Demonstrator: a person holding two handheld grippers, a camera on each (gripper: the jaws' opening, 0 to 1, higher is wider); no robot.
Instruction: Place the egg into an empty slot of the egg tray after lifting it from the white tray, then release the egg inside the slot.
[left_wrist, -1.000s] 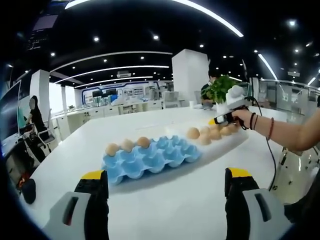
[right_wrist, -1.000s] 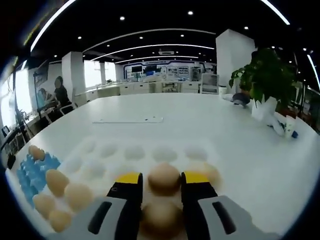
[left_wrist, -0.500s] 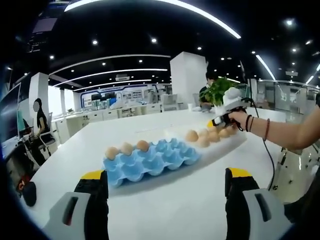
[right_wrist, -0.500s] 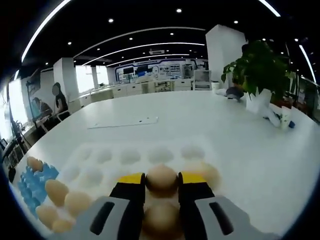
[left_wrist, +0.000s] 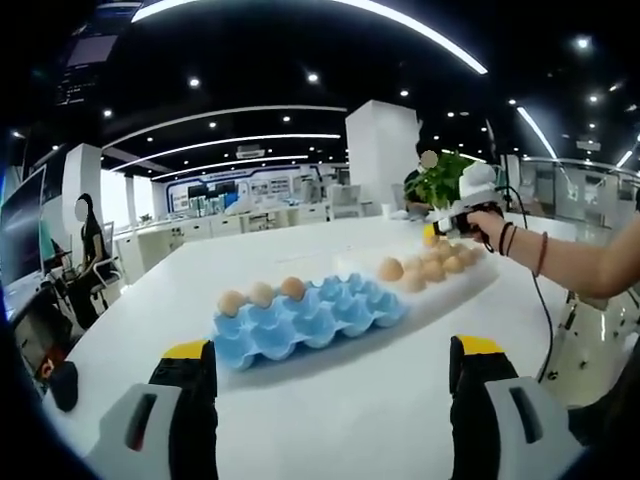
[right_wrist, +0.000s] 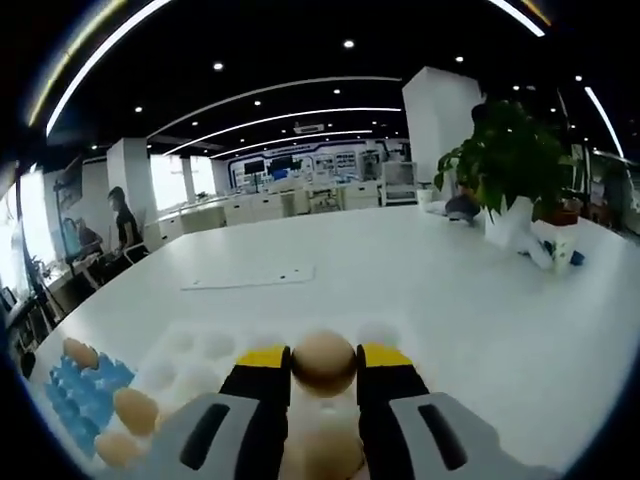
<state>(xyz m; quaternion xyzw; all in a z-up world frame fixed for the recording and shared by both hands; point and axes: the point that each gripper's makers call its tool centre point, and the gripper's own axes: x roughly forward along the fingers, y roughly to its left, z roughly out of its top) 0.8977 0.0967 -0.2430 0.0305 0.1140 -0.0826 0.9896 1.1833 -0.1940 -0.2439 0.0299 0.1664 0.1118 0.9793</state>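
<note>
Our right gripper (right_wrist: 324, 362) grips an egg (right_wrist: 323, 361) at the frame's bottom center; our left gripper (left_wrist: 330, 362) is wide open.

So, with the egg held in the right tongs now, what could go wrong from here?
The egg sits only between the tips of the right tongs, so it may slip or crack if squeezed harder. The blue egg tray already has three eggs along one edge; lowering there could knock them.

Matt blue egg tray (left_wrist: 305, 318); glossy white table (left_wrist: 380, 400).
</note>
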